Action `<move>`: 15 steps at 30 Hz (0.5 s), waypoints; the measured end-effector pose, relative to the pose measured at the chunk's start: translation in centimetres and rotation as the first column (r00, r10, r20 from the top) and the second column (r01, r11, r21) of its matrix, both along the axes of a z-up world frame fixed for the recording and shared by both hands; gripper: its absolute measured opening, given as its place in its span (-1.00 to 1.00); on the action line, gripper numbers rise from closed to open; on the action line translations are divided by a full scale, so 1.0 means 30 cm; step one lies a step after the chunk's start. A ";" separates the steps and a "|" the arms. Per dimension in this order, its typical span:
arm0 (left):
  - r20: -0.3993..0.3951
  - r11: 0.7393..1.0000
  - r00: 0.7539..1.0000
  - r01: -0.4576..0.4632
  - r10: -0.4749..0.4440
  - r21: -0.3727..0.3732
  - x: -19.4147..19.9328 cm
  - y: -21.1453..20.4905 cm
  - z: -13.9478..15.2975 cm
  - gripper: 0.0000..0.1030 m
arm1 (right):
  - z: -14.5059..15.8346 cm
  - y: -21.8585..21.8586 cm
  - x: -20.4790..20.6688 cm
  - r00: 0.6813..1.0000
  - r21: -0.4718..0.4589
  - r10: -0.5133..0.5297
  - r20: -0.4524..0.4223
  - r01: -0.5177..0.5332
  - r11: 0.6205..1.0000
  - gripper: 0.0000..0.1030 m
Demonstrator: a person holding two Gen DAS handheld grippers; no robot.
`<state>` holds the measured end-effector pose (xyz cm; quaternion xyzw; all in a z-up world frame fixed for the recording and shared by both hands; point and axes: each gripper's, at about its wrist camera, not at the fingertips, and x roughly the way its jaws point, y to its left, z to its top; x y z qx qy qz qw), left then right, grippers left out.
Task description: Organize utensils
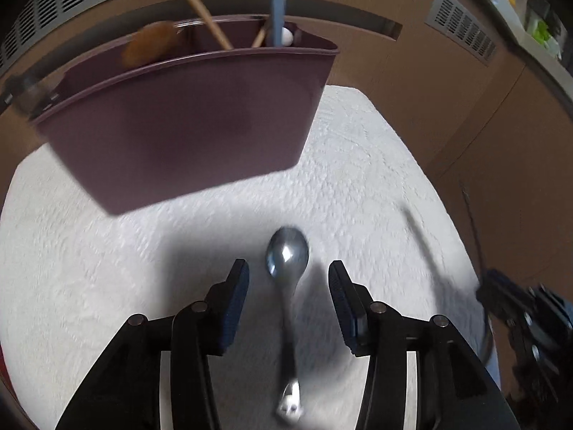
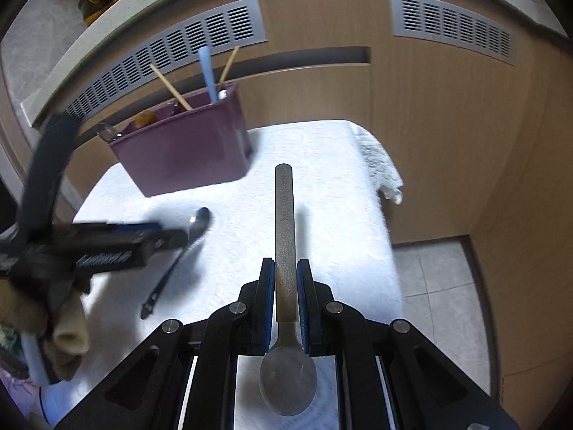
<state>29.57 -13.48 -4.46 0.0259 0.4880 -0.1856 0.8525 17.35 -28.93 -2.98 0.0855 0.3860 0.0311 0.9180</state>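
A steel spoon (image 1: 287, 261) lies on the white cloth (image 1: 107, 251), bowl toward the purple utensil holder (image 1: 186, 122). My left gripper (image 1: 288, 276) is open, its fingers either side of the spoon's neck, just above it. In the right wrist view my right gripper (image 2: 286, 268) is shut on a grey matte spoon (image 2: 284, 236), handle pointing forward, bowl back between the jaws. That view also shows the left gripper (image 2: 143, 240), the steel spoon (image 2: 186, 240) and the holder (image 2: 186, 150).
The holder holds wooden chopsticks (image 2: 172, 87), a light blue handle (image 2: 207, 71), a wooden spoon (image 1: 150, 43) and a metal utensil (image 2: 105, 132). Brown cabinet wall with vents (image 2: 447, 25) stands behind. The cloth's right edge (image 2: 386, 179) drops to a tiled floor (image 2: 437, 279).
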 end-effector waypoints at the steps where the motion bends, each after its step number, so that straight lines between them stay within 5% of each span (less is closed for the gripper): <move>1: -0.002 1.000 1.000 0.004 -0.004 0.018 0.014 -0.023 -0.012 -0.08 | -0.001 -0.012 -0.005 1.000 0.003 -0.009 -0.001 0.009 1.000 -0.78; 4: 0.062 0.994 0.998 0.008 -0.015 0.107 0.019 -0.078 -0.038 -0.17 | -0.006 -0.035 -0.016 1.000 0.011 -0.022 -0.005 0.022 1.000 -0.78; 5: 0.077 0.993 0.997 0.011 -0.020 0.120 0.011 -0.081 -0.040 -0.45 | -0.005 -0.037 -0.019 1.000 0.015 -0.022 -0.002 0.022 1.000 -0.78; 15: 0.188 0.996 0.982 -0.013 0.028 -0.085 -0.258 0.215 0.135 -0.44 | 0.070 0.070 0.009 0.994 0.072 0.061 0.094 -0.068 0.995 -0.78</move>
